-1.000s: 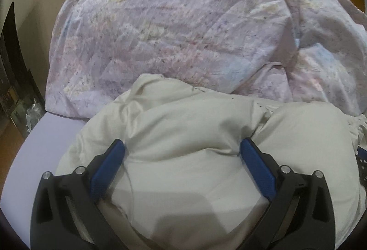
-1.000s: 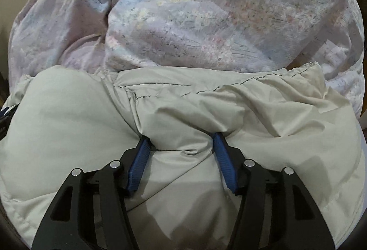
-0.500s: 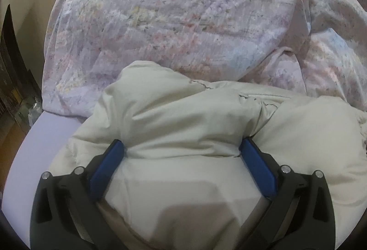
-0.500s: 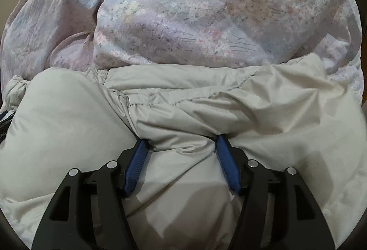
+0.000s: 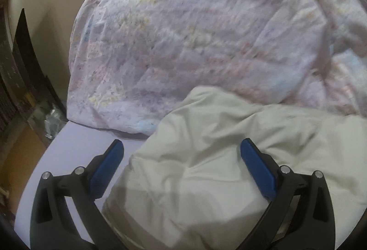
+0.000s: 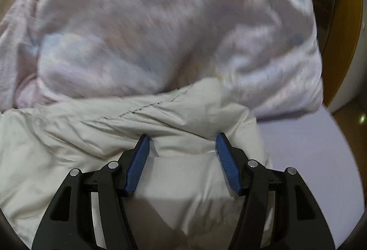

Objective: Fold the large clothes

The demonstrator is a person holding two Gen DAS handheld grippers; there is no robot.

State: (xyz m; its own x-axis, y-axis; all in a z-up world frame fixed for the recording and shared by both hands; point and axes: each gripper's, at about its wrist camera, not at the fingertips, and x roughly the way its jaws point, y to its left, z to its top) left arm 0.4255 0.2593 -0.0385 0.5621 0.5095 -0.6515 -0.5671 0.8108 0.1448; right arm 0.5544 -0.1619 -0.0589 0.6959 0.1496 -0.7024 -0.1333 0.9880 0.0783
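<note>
Two grippers worked the cream jacket [image 5: 229,158] lying mid-bed [image 5: 75,149] before the quilt [image 5: 195,43]. Left gripper [image 5: 181,153] gaped, empty; right gripper [image 6: 181,144], jaws apart, bracketed a fold, which would have needed firm pinching before lifting.

Left wrist view: sits low behind the left gripper [image 5: 181,156], looks forward and slightly down along its fingers, close over the cream jacket [image 5: 229,158]. Its left edge takes in the lavender bed surface [image 5: 75,146] and dark furniture [image 5: 20,71]. Right wrist view: same low rear position behind the right gripper [image 6: 182,146], facing forward, very close to the jacket [image 6: 68,146]; its right edge shows the bed surface [image 6: 309,146] and a wooden frame [image 6: 344,32]. Both views share the jacket in front and the floral quilt [image 5: 195,32] [image 6: 160,20] behind it. Right view is motion-blurred.
</note>
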